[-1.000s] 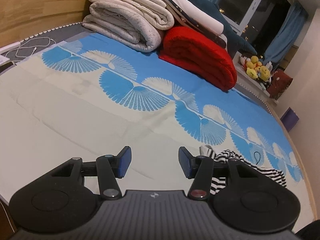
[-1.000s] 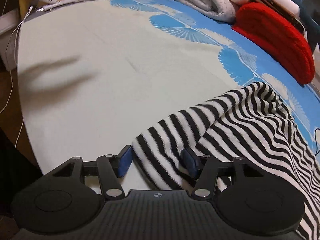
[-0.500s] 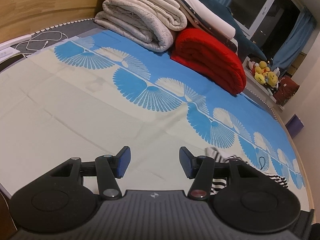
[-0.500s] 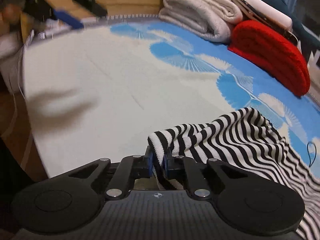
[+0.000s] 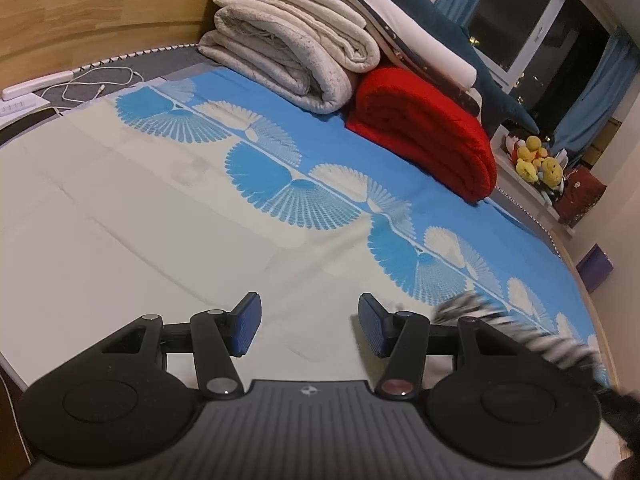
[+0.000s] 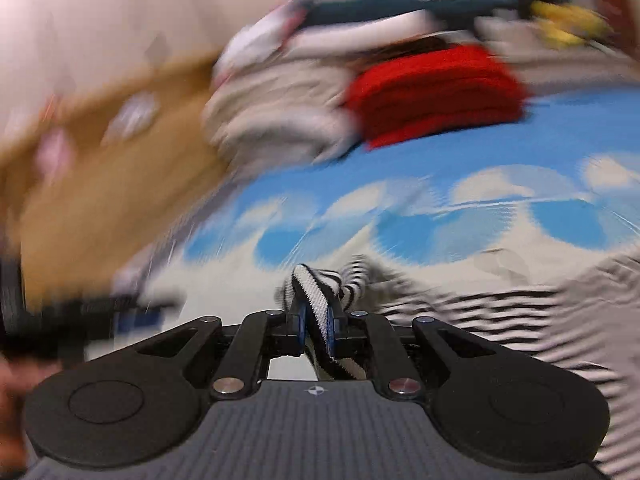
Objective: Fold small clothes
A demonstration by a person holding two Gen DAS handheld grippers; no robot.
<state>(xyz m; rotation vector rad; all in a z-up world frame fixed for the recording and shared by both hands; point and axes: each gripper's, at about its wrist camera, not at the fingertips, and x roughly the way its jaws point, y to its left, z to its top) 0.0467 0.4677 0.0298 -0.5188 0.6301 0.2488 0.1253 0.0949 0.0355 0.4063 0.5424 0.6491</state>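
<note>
Cloth is now clenched in the right gripper (image 6: 313,320) and lifted; striped shirt (image 6: 500,312) trails toward 3 o'clock, while the left gripper (image 5: 308,326) waits, released.

- Striped garment (image 6: 500,304): black-and-white knit, spread rumpled across the bed's pale area (heavily blurred).
- Its ribbed edge (image 6: 316,292) is lifted, bunched upright.
- In the left view, only a blurred striped corner (image 5: 472,304) shows.

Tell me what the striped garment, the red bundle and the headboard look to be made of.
Striped garment: knitted fabric, matte; ribbed edge shows where the right gripper pinches it.
Red bundle: soft, matte textile, probably fleece or knit; folds in thick rounded layers.
Headboard: wood or wood-look panel, satin; visible grain and plank joints.
</note>
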